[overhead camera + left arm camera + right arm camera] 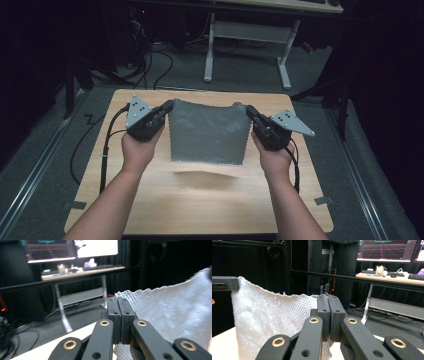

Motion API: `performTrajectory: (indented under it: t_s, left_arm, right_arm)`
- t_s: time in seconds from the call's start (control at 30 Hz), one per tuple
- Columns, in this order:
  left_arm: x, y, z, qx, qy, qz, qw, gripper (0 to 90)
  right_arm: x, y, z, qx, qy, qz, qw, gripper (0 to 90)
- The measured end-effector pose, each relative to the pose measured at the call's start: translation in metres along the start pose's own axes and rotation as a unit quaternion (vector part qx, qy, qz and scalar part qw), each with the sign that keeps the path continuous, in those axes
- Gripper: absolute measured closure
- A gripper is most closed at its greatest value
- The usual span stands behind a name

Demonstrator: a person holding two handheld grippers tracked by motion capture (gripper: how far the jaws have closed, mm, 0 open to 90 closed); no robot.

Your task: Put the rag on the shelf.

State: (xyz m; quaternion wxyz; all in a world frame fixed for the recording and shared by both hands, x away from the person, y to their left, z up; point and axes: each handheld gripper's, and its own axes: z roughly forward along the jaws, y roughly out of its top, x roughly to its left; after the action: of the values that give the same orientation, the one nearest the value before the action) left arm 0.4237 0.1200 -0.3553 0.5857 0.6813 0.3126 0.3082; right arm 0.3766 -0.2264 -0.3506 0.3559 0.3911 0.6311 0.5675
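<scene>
The left gripper (168,106) has its jaws pressed together on one upper corner of the grey cloth (207,132); the right gripper (249,111) is clamped the same way on the other upper corner; between them the cloth hangs spread in the air above the wooden table (150,200), its lower edge clear of the tabletop, casting a shadow below; beyond the table stands a white-legged desk (250,35).

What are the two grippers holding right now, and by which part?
Both hold the grey textured cloth off the table: left gripper shut on its top left corner, right gripper shut on its top right corner.
</scene>
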Motion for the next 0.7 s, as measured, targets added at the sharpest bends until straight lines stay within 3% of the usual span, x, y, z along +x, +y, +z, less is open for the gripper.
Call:
performTrajectory:
  t_s: [0.23,0.4,0.63,0.7]
  left_arm:
    - [0.017,-0.004,0.033,0.032,0.023,-0.012,0.9991,89.9]
    - [0.028,-0.010,0.051,0.049,0.036,-0.022,0.9979,89.9]
    - [0.040,-0.013,0.074,0.071,0.029,-0.031,0.9966,89.9]
    - [0.044,-0.018,0.081,0.091,0.019,-0.044,0.9947,89.9]
  right_arm:
    - [-0.011,-0.002,0.030,0.005,-0.006,0.007,0.9999,89.6]
    - [-0.022,-0.006,0.056,0.020,-0.009,0.030,0.9993,89.6]
    - [-0.036,-0.005,0.083,0.044,-0.019,0.020,0.9986,89.6]
    - [-0.040,-0.008,0.090,0.057,-0.021,0.023,0.9979,89.6]
